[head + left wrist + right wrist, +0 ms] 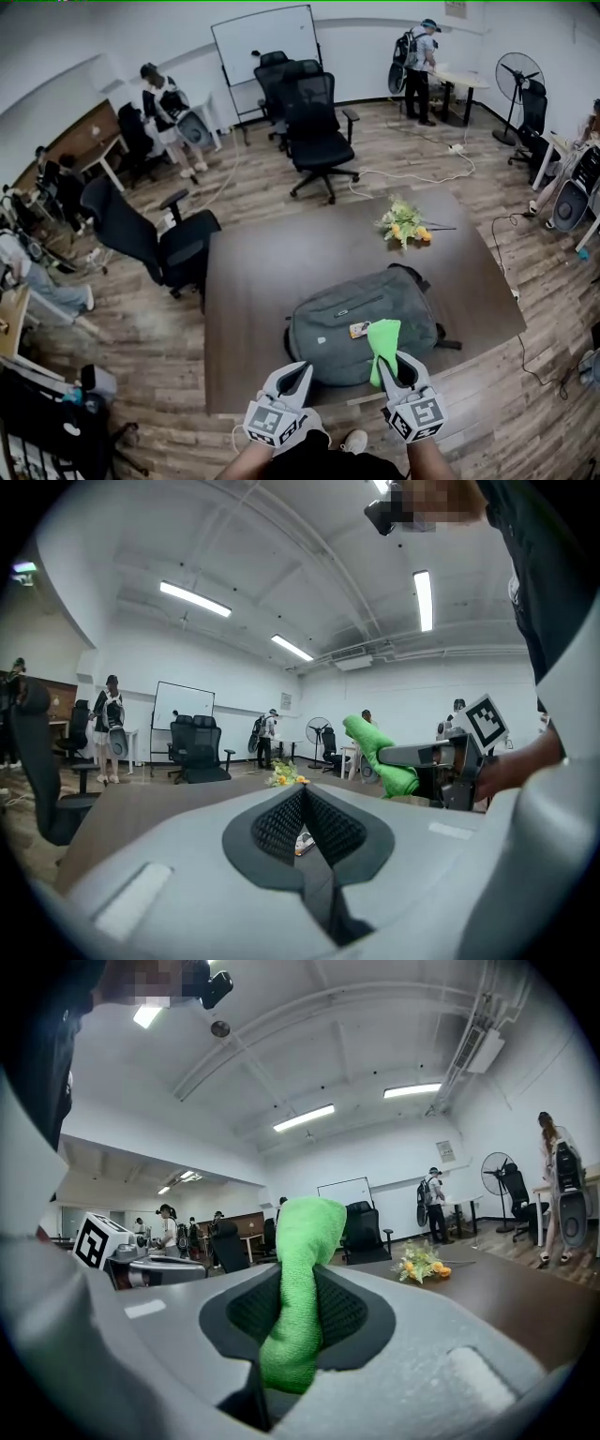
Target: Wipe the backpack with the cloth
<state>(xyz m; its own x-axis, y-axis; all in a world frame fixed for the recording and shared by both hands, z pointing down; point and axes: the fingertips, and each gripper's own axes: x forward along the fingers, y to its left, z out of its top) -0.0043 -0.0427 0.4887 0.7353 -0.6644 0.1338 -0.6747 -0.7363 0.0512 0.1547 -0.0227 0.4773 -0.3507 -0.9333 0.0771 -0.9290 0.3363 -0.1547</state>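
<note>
A grey-green backpack (361,323) lies flat on the dark counter (272,272), near its front edge. A bright green cloth (383,337), folded lengthwise, stands upright over the backpack's near side, pinched between the fingers (349,1314) of the right gripper (398,362)

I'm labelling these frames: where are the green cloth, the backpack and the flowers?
green cloth (298,1269): right gripper view, its pinched middle fold.
backpack (328,342): head view, its grey front panel.
flowers (403,223): head view, middle of the bunch.
</note>
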